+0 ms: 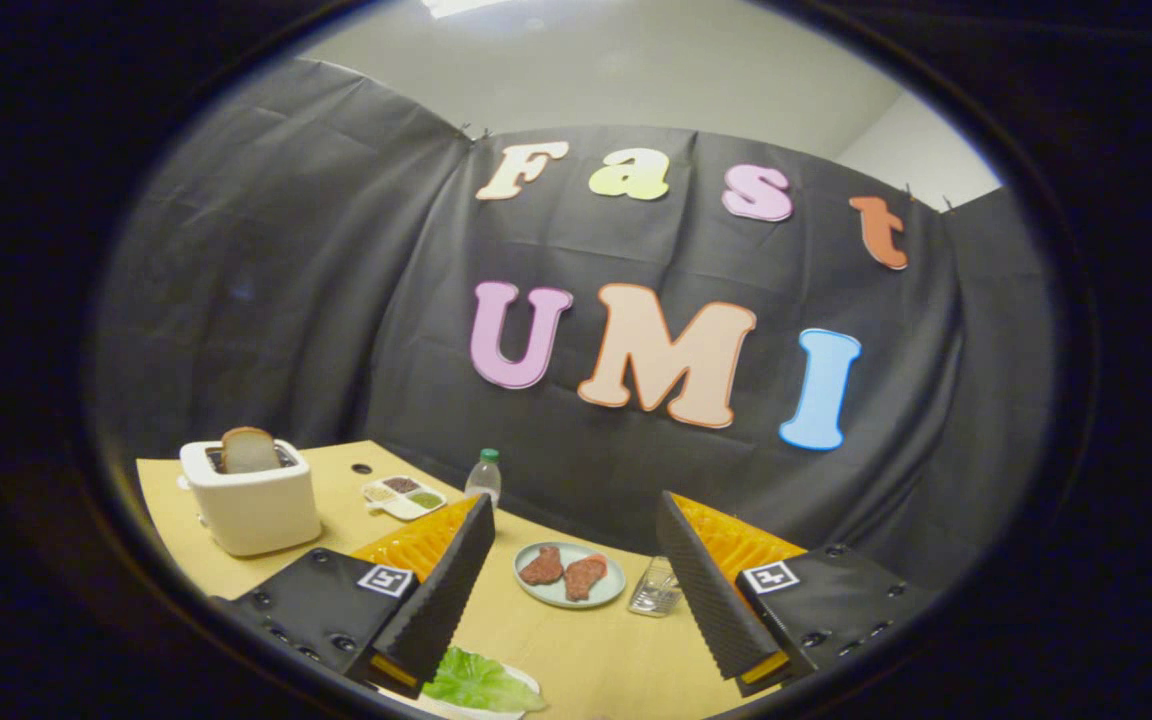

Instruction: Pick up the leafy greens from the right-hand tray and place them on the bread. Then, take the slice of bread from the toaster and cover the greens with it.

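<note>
My gripper (576, 655) stands open above the wooden table, nothing between its fingers. A leafy green (481, 682) lies on a white tray just under the left finger (441, 595). Beyond the left finger stands a white toaster (251, 505) with a slice of bread (249, 450) sticking up from its slot. The right finger (711, 590) hangs over the table's near right side.
A pale plate (616, 590) with two brown meat pieces (563, 572) sits ahead between the fingers. A clear glass (656, 590) stands beside it. A divided sauce dish (403, 497) and a small bottle (484, 476) sit further back by the wall.
</note>
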`<state>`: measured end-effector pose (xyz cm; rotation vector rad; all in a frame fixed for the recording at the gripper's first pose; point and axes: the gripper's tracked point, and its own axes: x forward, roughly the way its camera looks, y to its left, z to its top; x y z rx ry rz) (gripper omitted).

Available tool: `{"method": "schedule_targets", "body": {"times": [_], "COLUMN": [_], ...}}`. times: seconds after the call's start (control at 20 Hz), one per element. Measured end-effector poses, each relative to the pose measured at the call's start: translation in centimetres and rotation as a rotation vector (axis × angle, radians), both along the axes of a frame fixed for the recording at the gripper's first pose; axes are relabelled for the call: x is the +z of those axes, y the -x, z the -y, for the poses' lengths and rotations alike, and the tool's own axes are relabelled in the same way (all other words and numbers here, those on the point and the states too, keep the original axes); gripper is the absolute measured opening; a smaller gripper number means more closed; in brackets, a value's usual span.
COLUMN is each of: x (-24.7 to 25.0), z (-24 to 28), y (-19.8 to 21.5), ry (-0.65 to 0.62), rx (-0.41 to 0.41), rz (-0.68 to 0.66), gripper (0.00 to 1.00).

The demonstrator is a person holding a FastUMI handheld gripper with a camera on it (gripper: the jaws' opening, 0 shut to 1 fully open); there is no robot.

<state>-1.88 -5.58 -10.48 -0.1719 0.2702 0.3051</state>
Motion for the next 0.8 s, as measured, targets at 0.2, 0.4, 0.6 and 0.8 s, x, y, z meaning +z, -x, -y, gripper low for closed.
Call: {"method": "schedule_targets", "body": {"times": [0.2,0.4,0.6,0.8], "x": [-4.4,-11.0,-17.7,-22.4], "z": [-1.8,-3.0,-3.4,-3.5], "y": [1.7,4.5,7.0,8.8], "ry": [0.05,0.147,0.214,0.261], "rx": [0.158,0.341,0.474,0.56], "rz": [-0.107,-0.278,-0.44,-0.565], "gripper": [1.0,0.99,0.99,0.99]}}
